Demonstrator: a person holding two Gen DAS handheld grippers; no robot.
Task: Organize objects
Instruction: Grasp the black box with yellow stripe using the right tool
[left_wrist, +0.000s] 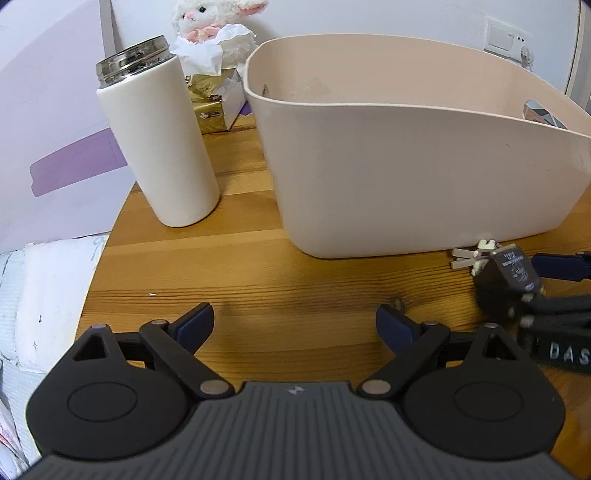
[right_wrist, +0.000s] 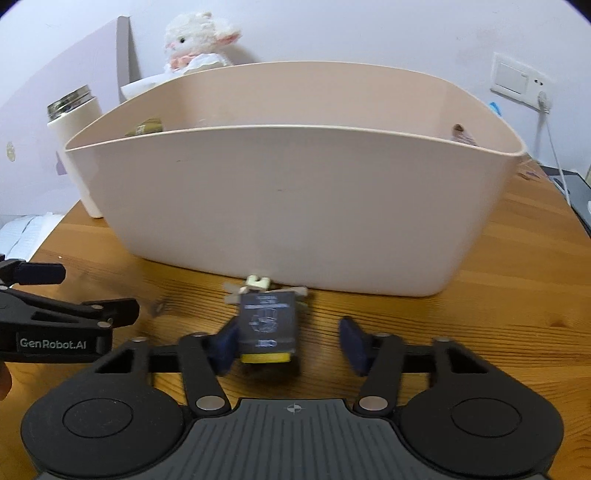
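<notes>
Dark box (right_wrist: 266, 325) on table, just beside pink bin (right_wrist: 295, 206).

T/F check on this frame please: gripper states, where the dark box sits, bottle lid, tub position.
1. The left gripper is open with nothing between its fingers. True.
2. The dark box lies inside the beige tub. False: it is on the wooden table, in front of the tub.
3. The right gripper is shut tight on the box. False: its jaws are apart; only one pad is near the box.
4. The white bottle stands upright, uncapped, left of the tub. True.
</notes>
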